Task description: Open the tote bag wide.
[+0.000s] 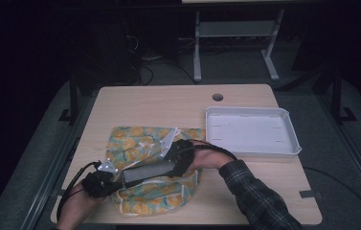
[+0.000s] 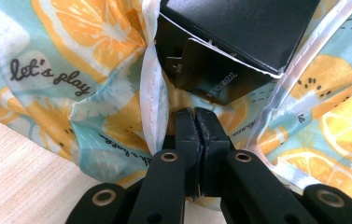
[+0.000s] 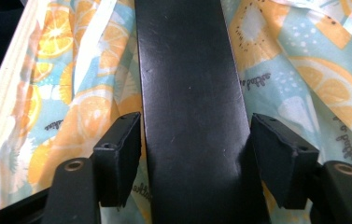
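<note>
Black box point(image 3: 190, 107) between hand-held gripper point(image 3: 194, 156) jaws

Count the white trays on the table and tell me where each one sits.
1. The white tray sits on the table's far right part, beside the fruit-print cloth bag and apart from it. The bag could hide something flat.
</note>
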`<state>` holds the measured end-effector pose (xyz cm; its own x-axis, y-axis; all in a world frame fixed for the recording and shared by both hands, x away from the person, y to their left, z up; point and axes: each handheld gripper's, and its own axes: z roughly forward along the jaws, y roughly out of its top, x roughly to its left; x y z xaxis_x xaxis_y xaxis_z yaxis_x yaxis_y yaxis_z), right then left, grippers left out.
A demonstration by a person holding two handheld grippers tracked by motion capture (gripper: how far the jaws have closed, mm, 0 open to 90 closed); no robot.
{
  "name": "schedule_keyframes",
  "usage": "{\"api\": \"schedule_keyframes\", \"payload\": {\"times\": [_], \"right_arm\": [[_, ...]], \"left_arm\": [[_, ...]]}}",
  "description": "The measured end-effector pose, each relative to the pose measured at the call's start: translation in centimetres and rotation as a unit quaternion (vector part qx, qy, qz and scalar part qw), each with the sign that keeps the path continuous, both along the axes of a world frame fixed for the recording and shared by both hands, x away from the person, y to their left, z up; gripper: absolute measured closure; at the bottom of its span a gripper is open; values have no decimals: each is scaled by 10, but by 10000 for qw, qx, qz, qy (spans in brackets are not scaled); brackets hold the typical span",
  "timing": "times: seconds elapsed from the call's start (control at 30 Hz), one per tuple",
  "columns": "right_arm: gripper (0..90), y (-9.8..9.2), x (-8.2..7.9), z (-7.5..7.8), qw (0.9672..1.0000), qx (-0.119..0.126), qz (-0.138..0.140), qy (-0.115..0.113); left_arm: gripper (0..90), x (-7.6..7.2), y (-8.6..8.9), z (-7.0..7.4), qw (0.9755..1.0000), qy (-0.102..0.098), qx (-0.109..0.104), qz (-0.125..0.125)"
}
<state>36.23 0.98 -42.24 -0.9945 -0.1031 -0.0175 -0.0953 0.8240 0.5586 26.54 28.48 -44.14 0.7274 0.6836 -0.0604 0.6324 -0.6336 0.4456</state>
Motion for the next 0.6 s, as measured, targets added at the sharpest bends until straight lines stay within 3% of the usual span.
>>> {"api": "schedule_keyframes", "payload": {"times": [0.13, 0.3, 0.4, 0.6], "right_arm": [[365, 2, -1, -4, 9999, -146, -34, -1], [395, 3, -2, -3, 9999, -87, 56, -57], [408, 2, -4, -2, 9999, -148, 42, -12], [416, 0, -5, 3, 10000, -35, 30, 72]], "left_arm": [[875, 0, 0, 0, 10000, 2, -9, 3], [874, 0, 0, 0, 10000, 7, 3, 4], [874, 0, 0, 0, 10000, 4, -5, 7], [869, 0, 0, 0, 10000, -2, -9, 5]]}}
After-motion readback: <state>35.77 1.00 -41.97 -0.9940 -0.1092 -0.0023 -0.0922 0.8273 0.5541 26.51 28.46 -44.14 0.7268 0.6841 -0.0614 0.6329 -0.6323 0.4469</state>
